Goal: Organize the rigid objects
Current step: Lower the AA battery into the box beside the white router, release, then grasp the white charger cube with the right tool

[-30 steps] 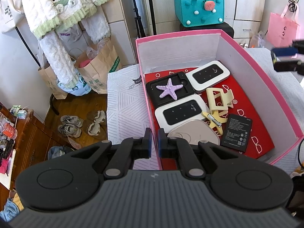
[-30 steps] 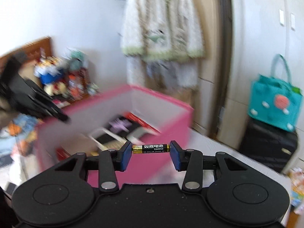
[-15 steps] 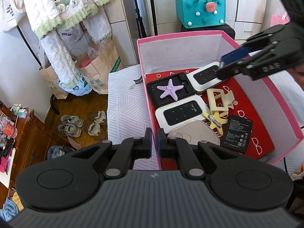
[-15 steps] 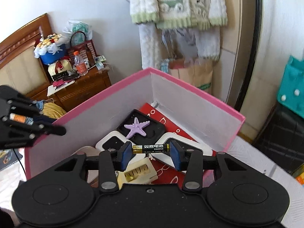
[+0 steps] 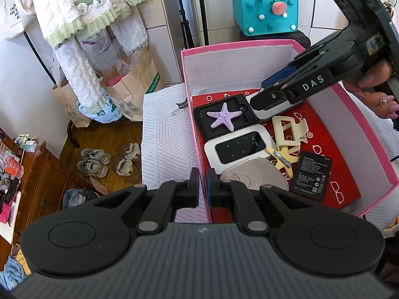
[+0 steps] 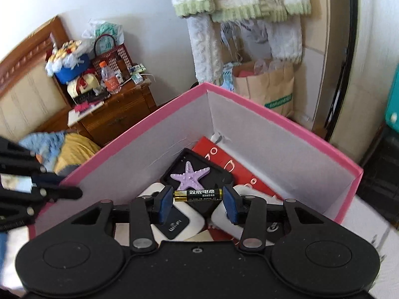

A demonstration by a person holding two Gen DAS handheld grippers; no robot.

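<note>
A pink box (image 5: 359, 104) (image 6: 274, 122) with white inner walls holds a purple starfish (image 5: 224, 118) (image 6: 190, 178) on a black case, two white wifi routers (image 5: 239, 147), a cream hair claw (image 5: 289, 130), a yellow clip (image 5: 280, 158), a flat black battery (image 5: 313, 174) and a beige pouch (image 5: 254, 178). My right gripper (image 6: 198, 195) is shut endwise on a black and gold AA battery (image 6: 198, 195), held over the box above the routers. In the left wrist view it reaches in from the right (image 5: 264, 92). My left gripper (image 5: 202, 186) is shut on the box's near left wall.
The box sits on a white patterned cloth (image 5: 164, 144). Paper bags (image 5: 132, 84) and shoes (image 5: 94, 162) lie on the wooden floor to the left. A teal felt bag (image 5: 265, 12) stands behind the box. A cluttered wooden nightstand (image 6: 112, 109) is at the left.
My right gripper, still carrying the AA battery, has swung in from the right edge to a spot over the far part of the box. The left gripper has stayed put.
</note>
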